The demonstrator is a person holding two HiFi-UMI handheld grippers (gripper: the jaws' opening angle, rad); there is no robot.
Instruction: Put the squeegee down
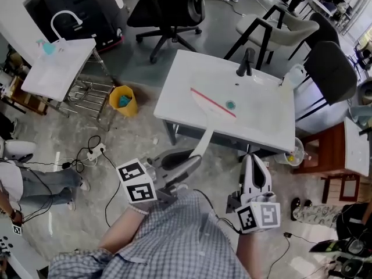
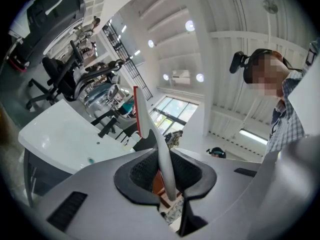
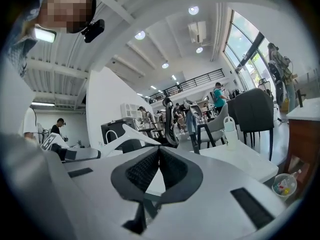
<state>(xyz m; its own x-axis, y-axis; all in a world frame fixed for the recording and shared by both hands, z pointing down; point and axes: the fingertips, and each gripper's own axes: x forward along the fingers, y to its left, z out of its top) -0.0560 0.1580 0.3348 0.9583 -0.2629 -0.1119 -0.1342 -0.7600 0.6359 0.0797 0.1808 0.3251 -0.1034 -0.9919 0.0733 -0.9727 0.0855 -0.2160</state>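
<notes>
The squeegee [image 1: 210, 110] has a white handle and a long red-edged blade. In the head view its blade hangs over the white sink top [image 1: 180, 80], close to the drain [image 1: 231, 104]. My left gripper [image 1: 195, 160] is shut on the lower end of the handle, in front of the sink's near edge. The left gripper view shows the handle [image 2: 161, 154] rising out from between the dark pads [image 2: 137, 171], blade end up. My right gripper [image 1: 254, 160] is shut and holds nothing; it sits just before the sink's front edge, right of the left one. Its pads [image 3: 142, 170] meet.
A black faucet [image 1: 247, 63] stands at the back of the sink top and a white jug [image 1: 293, 75] at its right end. A yellow bin [image 1: 124, 100], a second basin on a wire stand [image 1: 58, 68], office chairs [image 1: 168, 10], a wooden stool [image 1: 331, 156] and floor cables [image 1: 93, 153] surround it.
</notes>
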